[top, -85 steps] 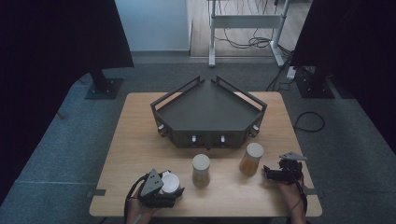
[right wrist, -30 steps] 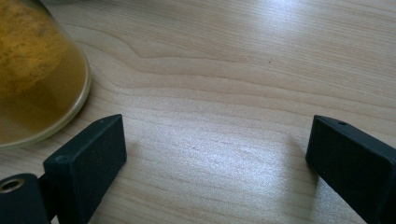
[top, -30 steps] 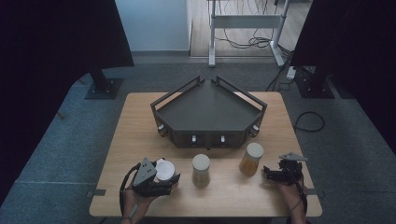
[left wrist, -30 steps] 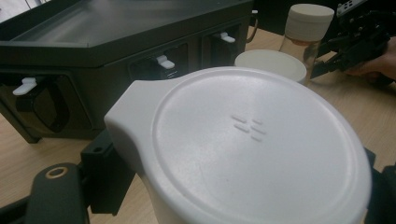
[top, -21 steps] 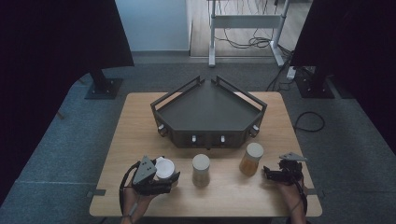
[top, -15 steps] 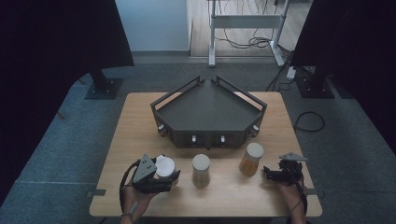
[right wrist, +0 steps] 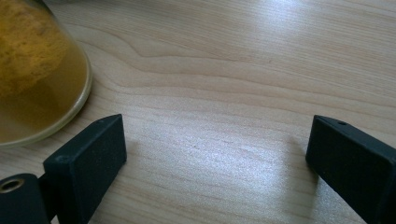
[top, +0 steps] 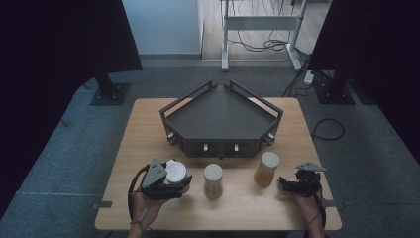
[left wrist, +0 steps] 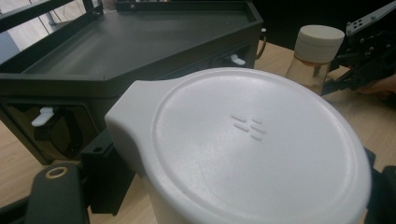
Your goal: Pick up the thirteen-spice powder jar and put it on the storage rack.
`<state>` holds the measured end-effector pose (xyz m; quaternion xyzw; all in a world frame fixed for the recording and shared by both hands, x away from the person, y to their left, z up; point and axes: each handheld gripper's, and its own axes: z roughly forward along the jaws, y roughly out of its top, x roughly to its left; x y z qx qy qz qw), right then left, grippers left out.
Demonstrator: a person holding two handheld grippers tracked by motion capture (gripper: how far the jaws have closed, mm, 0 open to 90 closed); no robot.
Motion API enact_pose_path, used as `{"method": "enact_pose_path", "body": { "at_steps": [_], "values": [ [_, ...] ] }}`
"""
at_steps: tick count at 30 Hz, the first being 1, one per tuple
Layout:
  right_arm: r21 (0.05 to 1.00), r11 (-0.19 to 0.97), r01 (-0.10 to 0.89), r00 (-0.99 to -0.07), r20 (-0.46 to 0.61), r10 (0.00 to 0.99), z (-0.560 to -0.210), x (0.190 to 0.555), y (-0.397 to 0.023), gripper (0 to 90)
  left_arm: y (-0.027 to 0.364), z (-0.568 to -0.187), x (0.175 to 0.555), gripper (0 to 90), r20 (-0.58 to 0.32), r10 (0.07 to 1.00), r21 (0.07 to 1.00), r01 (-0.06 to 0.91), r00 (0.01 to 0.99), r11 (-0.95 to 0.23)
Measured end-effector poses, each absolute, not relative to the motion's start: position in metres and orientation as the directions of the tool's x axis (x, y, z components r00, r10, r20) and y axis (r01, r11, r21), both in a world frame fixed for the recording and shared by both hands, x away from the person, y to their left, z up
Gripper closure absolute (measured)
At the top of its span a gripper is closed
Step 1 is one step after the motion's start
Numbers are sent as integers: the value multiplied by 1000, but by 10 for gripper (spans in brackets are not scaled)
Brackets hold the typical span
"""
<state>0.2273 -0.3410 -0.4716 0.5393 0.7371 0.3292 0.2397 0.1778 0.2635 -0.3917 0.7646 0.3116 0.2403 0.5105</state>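
Left gripper (top: 171, 184) clamped on the white-lidded jar (top: 176, 172) just above the table (top: 148, 129), right gripper (top: 292, 186) spread empty; a loosened clamp could drop the jar against the 2 neighbouring jars.

Worktop (right wrist: 243, 70) of pale wood, smooth with a soft sheen; white lid (left wrist: 252, 140) matt plastic; jar (right wrist: 32, 70) clear glossy glass; fingers (right wrist: 88, 158) matt black, finely grained.

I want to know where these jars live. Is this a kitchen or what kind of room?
Probably a lab or recording studio, not a kitchen: dark curtains hang round a lone wooden table, cables trail on the floor, and a person's hand-held gripper clamps a white-lidded jar.
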Motion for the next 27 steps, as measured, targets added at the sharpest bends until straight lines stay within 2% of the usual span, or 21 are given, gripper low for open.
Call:
{"method": "enact_pose_path", "body": {
  "at_steps": [27],
  "values": [
    [744, 202, 637, -303, 1, 953, -472, 227, -341, 43, 265, -372, 202, 196, 37, 739, 938, 232, 673, -259]
  ]
}}
